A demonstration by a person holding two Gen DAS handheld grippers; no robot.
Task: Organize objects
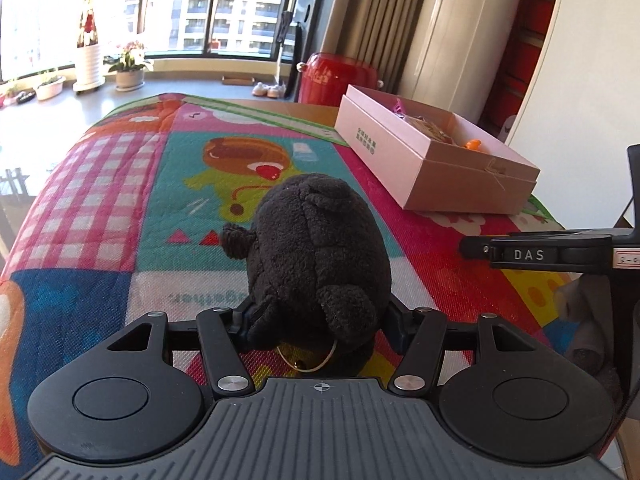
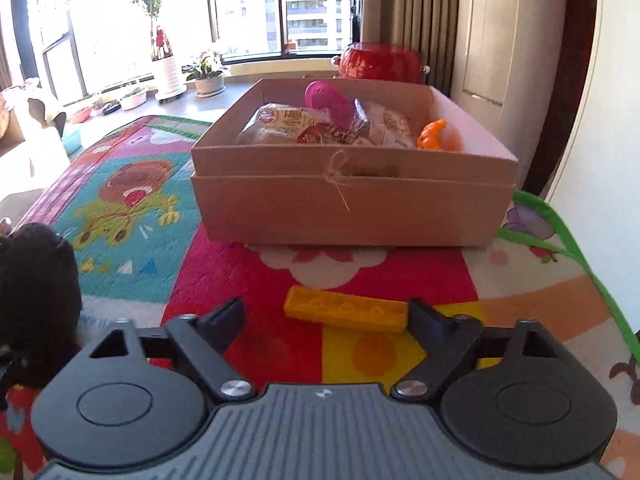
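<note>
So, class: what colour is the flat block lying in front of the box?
Yellow-orange block, clearest in the right wrist view.

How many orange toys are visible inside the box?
1: the orange toy lies in the box, in its near right corner beside the snack packets. Others may be hidden beneath them.

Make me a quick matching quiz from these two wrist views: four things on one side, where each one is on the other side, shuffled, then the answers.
Things:
1. black plush toy
2. yellow block
3. orange toy
4. red drum stool

Places:
A. inside the cardboard box
B. on the floor behind the box
C. between the left gripper's fingers
D. on the mat just ahead of the right gripper

Pairs: 1-C, 2-D, 3-A, 4-B
</note>
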